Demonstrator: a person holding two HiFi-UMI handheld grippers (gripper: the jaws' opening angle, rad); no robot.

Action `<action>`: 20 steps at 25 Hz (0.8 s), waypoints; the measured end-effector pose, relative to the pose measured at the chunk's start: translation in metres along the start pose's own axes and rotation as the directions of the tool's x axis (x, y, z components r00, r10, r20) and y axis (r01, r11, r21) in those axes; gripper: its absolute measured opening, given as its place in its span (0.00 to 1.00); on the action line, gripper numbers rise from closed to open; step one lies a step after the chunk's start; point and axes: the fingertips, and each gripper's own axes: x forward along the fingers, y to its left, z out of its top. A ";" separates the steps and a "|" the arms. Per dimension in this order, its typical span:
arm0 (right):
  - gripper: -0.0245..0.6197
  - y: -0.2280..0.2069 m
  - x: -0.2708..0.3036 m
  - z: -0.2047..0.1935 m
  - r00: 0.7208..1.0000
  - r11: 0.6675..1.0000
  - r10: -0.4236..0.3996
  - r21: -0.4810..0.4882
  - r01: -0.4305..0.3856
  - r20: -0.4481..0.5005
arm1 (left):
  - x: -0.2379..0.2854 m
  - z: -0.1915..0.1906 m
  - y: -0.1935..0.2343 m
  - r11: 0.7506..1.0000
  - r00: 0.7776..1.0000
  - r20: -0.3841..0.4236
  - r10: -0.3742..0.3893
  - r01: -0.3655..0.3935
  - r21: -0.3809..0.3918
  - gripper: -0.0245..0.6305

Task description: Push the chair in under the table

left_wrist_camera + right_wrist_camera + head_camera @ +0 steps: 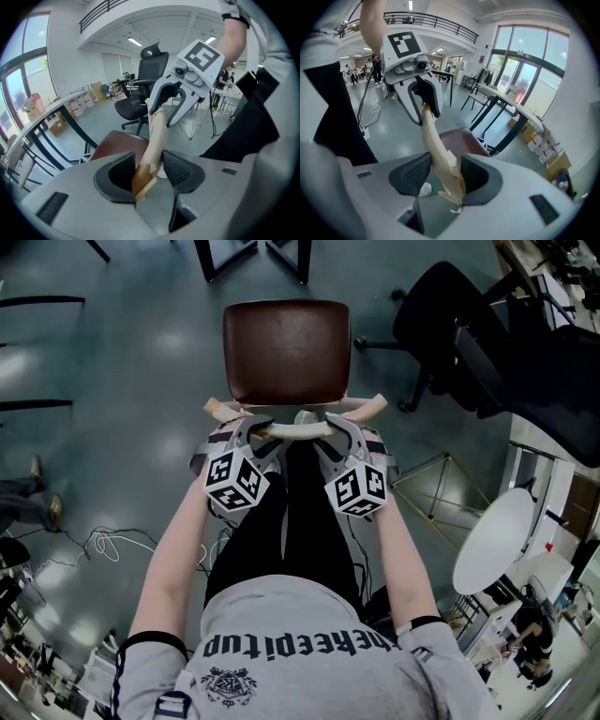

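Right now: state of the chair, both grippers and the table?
chair: upright, seat not yet under the table
back rail: held by both grippers
left gripper: shut on back rail
right gripper: shut on back rail
table: standing beyond the chair

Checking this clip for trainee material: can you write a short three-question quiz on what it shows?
1. True or false: the left gripper and right gripper both clamp the wooden backrest.
2. What colour is the seat? A) brown B) white C) green
3. Fill in: in the head view, the black office chair stands to the seat's ____.
Key: 1 true; 2 A; 3 right.
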 end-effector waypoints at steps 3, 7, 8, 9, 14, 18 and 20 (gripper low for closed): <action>0.36 -0.008 -0.001 -0.002 1.000 1.000 0.006 -0.007 -0.006 -0.005 | 0.002 0.006 0.002 1.000 1.000 0.008 0.016 -0.016 -0.005 0.33; 0.36 -0.013 -0.005 -0.006 1.000 1.000 0.022 -0.019 -0.022 -0.004 | 0.005 0.013 0.001 1.000 1.000 0.010 0.024 -0.024 -0.013 0.33; 0.36 -0.014 -0.006 -0.007 1.000 1.000 0.022 -0.020 -0.022 -0.002 | 0.005 0.015 0.002 1.000 1.000 0.011 0.025 -0.025 -0.014 0.33; 0.37 -0.016 -0.006 -0.007 1.000 1.000 0.022 -0.022 -0.022 0.000 | 0.006 0.016 0.003 0.999 1.000 0.012 0.028 -0.027 -0.016 0.33; 0.37 -0.029 -0.005 -0.004 0.999 0.999 0.042 -0.035 -0.040 0.032 | 0.007 0.023 0.013 0.999 0.999 0.019 0.038 -0.038 -0.015 0.33; 0.37 -0.031 -0.006 -0.002 0.997 0.997 0.067 -0.039 -0.066 0.046 | 0.006 0.024 0.015 0.999 1.000 0.007 0.029 -0.029 -0.020 0.33; 0.37 -0.028 -0.007 -0.003 0.996 0.997 0.073 -0.037 -0.072 0.050 | 0.005 0.023 0.012 0.999 1.000 0.006 0.031 -0.031 -0.019 0.33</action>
